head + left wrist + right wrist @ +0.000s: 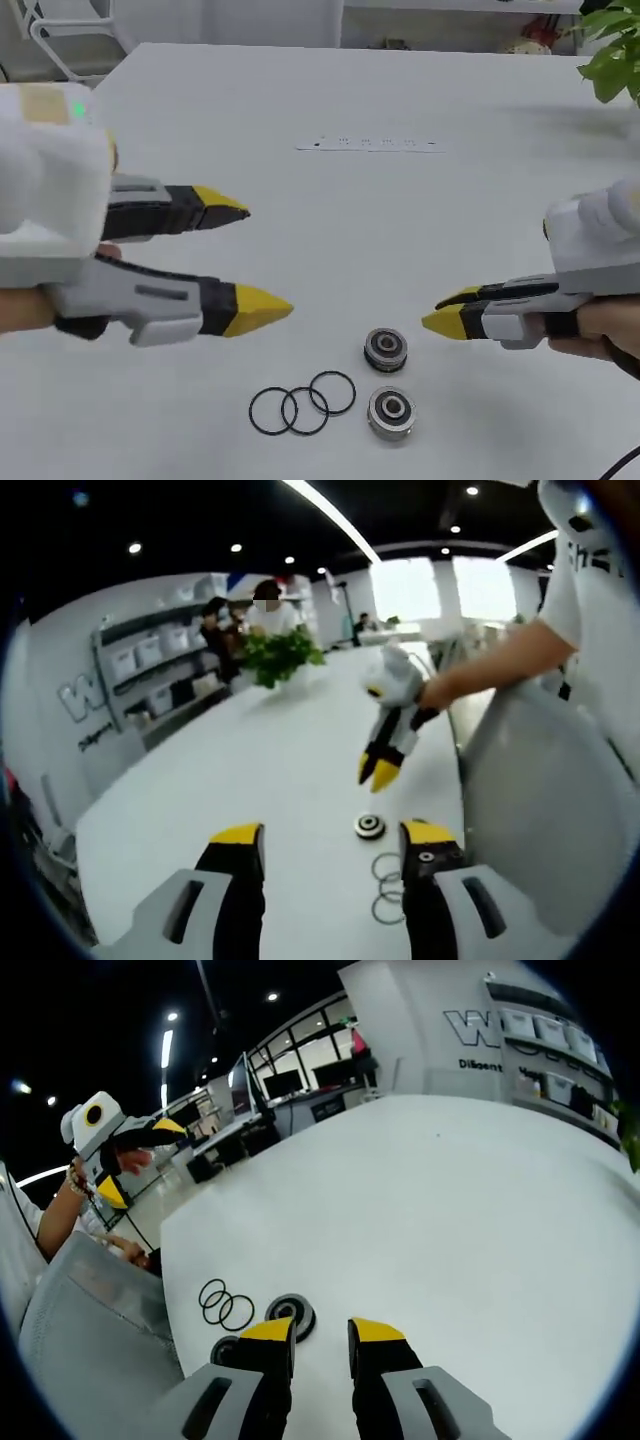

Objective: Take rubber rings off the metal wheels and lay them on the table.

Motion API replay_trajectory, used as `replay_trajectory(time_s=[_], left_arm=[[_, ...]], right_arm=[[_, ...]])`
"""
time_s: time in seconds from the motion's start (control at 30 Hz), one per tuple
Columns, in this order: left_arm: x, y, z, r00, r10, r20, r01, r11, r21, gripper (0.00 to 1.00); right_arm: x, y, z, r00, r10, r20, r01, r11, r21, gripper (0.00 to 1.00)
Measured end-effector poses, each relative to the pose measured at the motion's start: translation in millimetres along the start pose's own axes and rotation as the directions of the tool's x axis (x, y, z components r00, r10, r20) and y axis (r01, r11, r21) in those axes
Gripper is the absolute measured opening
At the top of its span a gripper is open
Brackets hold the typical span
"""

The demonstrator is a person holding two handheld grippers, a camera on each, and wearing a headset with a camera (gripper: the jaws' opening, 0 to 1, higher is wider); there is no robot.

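Note:
Two metal wheels lie on the white table, one (pixel 385 350) behind the other (pixel 391 412). Left of them three black rubber rings (pixel 302 405) lie flat, overlapping in a chain. My left gripper (pixel 255 255) hovers to the left of them, open wide and empty. My right gripper (pixel 450 310) hovers just right of the far wheel, open by a narrow gap with nothing in it. The left gripper view has a wheel (pixel 370 826), the rings (pixel 385 885) and the right gripper (pixel 375 772). The right gripper view has the rings (pixel 225 1305), a wheel (pixel 290 1312), and the other wheel (pixel 225 1348) partly behind a jaw.
A row of small printed marks (pixel 370 145) lies mid-table. A green plant (pixel 610 50) stands at the far right corner and a white chair (pixel 60 40) at the far left. A dark cable (pixel 625 465) crosses the near right corner. People stand by shelves (pixel 150 665).

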State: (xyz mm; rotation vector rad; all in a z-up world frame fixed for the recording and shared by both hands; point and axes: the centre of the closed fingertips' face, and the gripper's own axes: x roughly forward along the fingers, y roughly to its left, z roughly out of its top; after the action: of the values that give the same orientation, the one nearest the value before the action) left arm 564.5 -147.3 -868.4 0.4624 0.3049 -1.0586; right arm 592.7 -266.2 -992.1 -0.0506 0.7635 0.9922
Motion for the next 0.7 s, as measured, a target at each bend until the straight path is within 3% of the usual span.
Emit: replay_trajectory(time_s=[0.13,0.3,0.4,0.5,0.57,0.63,0.7], left_arm=[[24.8,0.7,10.6,0.9996,-0.026,-0.011,0.027,0.999,0.046,0.52],[52.8,-5.9,31.0,0.9943,-0.096,0.046,0.092,0.993,0.075,0.51],[69.2,-4.9,34.4,0.9926,-0.106,0.058,0.101,0.992,0.080,0.50],[87.8,-0.9,28.0,0.9935,-0.098,0.059,0.094,0.994,0.054,0.47],[97.8,5.6,12.0,0.9984,-0.055,0.006,0.055,0.995,0.077,0.44],[105.5,2.6,3.3,0.9986,-0.053,0.009,0.052,0.995,0.081,0.42],[111.5,-3.7,-9.6,0.9978,-0.062,0.025,0.060,0.997,0.047,0.42]], right_arm=[[1.9,-1.7,-8.9,0.9995,-0.002,-0.030,0.002,1.000,-0.007,0.19],[3.0,-1.2,-11.7,0.9994,-0.003,-0.035,0.003,1.000,-0.014,0.18],[6.4,3.3,-12.8,0.9991,0.015,-0.039,-0.016,1.000,-0.025,0.19],[9.5,8.0,-13.9,0.9983,0.032,-0.049,-0.035,0.998,-0.045,0.19],[11.1,9.9,-14.5,0.9978,0.040,-0.053,-0.043,0.998,-0.052,0.19],[12.9,11.9,-15.7,0.9971,0.049,-0.057,-0.053,0.997,-0.058,0.19],[15.0,14.1,-17.6,0.9964,0.056,-0.064,-0.060,0.996,-0.063,0.19]])
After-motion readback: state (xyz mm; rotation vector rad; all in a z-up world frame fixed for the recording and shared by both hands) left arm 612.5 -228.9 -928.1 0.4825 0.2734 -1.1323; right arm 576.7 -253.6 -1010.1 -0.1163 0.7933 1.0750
